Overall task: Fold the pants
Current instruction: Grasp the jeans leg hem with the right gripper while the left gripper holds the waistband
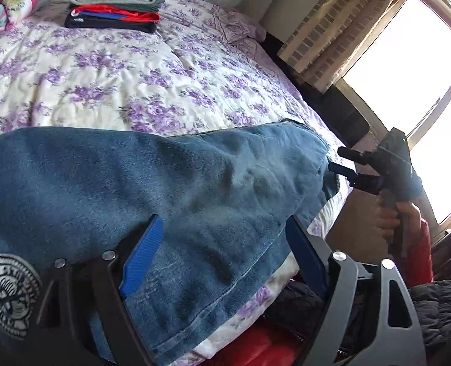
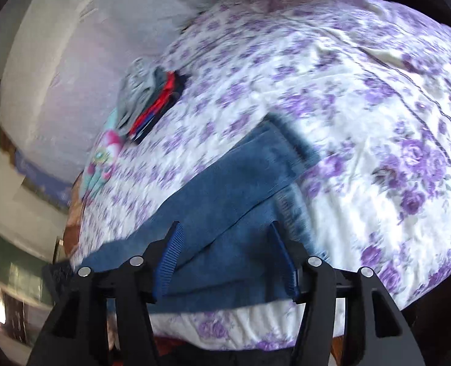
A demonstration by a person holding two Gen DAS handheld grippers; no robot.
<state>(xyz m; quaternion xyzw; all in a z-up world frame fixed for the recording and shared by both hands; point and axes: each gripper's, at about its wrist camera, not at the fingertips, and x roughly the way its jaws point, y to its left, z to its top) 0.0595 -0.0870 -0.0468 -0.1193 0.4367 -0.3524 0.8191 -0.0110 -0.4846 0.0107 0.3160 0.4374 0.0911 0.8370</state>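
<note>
Blue jeans [image 1: 164, 183] lie across the near edge of the bed, with a round white patch [image 1: 10, 292] at their left end. My left gripper [image 1: 222, 244] hovers over them, its blue pads wide apart and open, the denim below and between them. My right gripper [image 1: 342, 161], held by a hand [image 1: 390, 216] in a red sleeve, points at the right end of the jeans with its fingers apart. In the blurred right wrist view, the right gripper [image 2: 225, 244] is open above the layered jeans [image 2: 225, 189].
The bed carries a cream cover with purple flowers [image 1: 103, 76]. A stack of folded clothes [image 1: 112, 12] sits at the far side, next to a flowered pillow [image 1: 15, 3]. A bright window [image 1: 408, 61] with a curtain is to the right. Dark padded cloth [image 1: 438, 305] lies below the bed edge.
</note>
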